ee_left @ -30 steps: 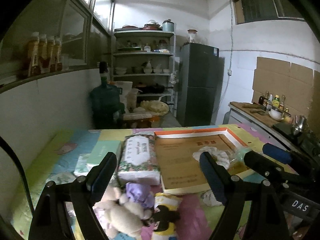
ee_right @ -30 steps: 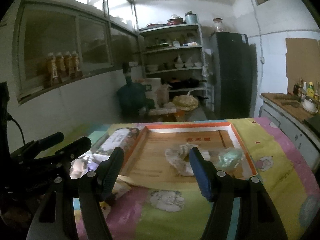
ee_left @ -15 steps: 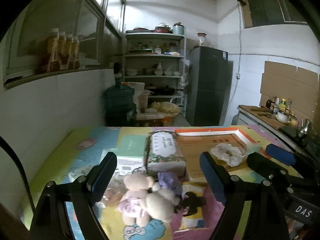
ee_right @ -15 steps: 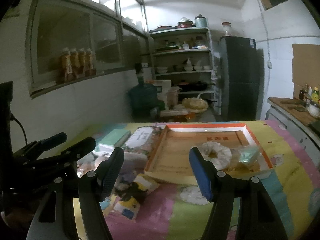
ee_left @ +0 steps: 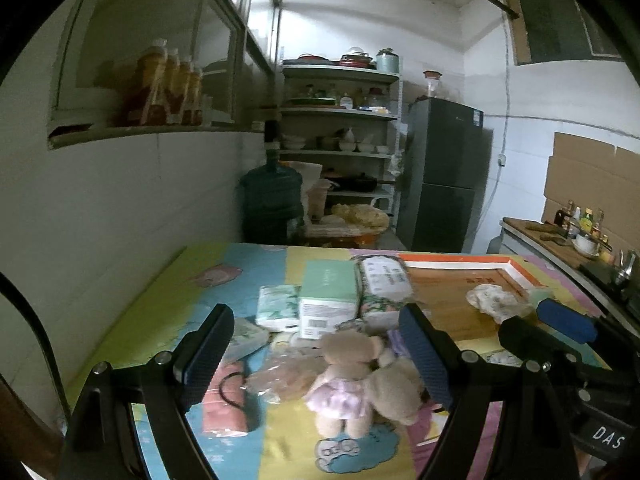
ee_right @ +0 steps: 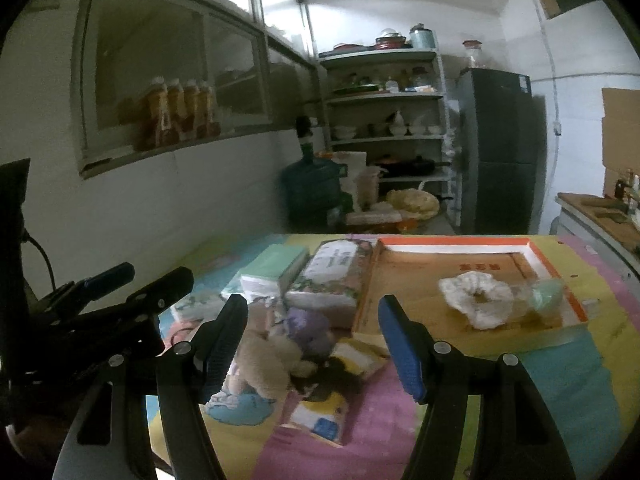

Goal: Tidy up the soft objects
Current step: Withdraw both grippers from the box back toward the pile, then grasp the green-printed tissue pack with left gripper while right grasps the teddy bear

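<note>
Left wrist: left gripper [ee_left: 316, 356] wide open, empty; right gripper [ee_right: 312, 344] likewise, above teddy bear [ee_right: 266, 364].

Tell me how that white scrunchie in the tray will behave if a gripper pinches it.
The white scrunchie looks puffy and gathered, so it would likely squash and droop. It probably weighs little and, lying flat in the wooden tray, should not roll.
</note>
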`<state>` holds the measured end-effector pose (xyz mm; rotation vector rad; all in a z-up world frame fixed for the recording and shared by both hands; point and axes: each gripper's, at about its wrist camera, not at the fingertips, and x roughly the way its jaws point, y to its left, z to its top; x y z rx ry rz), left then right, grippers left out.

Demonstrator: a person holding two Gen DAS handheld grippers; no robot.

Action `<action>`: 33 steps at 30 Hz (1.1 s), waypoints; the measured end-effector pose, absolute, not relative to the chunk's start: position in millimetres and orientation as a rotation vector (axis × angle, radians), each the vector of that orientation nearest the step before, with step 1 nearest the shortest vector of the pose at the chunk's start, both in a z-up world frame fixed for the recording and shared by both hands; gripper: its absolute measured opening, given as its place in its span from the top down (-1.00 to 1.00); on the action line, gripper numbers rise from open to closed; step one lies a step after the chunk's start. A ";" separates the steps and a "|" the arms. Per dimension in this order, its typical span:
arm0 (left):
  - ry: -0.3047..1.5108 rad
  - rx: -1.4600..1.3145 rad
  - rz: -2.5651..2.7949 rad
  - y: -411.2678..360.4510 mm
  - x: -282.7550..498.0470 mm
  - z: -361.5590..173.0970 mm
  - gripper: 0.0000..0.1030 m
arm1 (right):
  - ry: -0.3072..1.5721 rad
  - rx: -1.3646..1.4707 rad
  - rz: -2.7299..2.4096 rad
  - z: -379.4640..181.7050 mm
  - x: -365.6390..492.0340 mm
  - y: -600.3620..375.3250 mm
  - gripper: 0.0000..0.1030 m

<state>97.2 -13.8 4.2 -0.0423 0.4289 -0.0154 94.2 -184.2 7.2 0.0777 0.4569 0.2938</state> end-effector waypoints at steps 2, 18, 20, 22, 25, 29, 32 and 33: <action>0.430 -0.049 -0.008 -6.4 97.1 2.4 -0.63 | 0.459 0.073 0.300 5.8 94.6 -177.7 -0.35; 0.436 -0.096 0.050 72.0 99.6 -23.1 -0.61 | 0.527 0.086 0.269 -31.2 104.2 -146.6 -0.35; 0.445 -0.105 0.046 80.3 101.5 -28.7 -0.61 | 0.551 0.082 0.274 -39.4 107.6 -142.0 -0.35; 0.451 -0.109 0.042 85.5 102.7 -32.0 -0.61 | 0.572 0.075 0.279 -46.2 111.2 -136.2 -0.35; 0.464 -0.122 0.035 95.7 105.7 -37.0 -0.61 | 0.598 0.076 0.288 -53.7 117.3 -129.4 -0.35; 0.494 -0.133 0.001 108.8 112.5 -44.9 -0.61 | 0.613 0.070 0.281 -59.3 122.6 -122.3 -0.35; 0.531 -0.135 -0.057 115.3 121.9 -50.5 -0.61 | 0.626 0.071 0.275 -63.7 127.3 -118.2 -0.35; 0.542 -0.130 -0.076 116.2 126.0 -51.3 -0.61 | 0.631 0.072 0.276 -64.9 129.2 -117.3 -0.35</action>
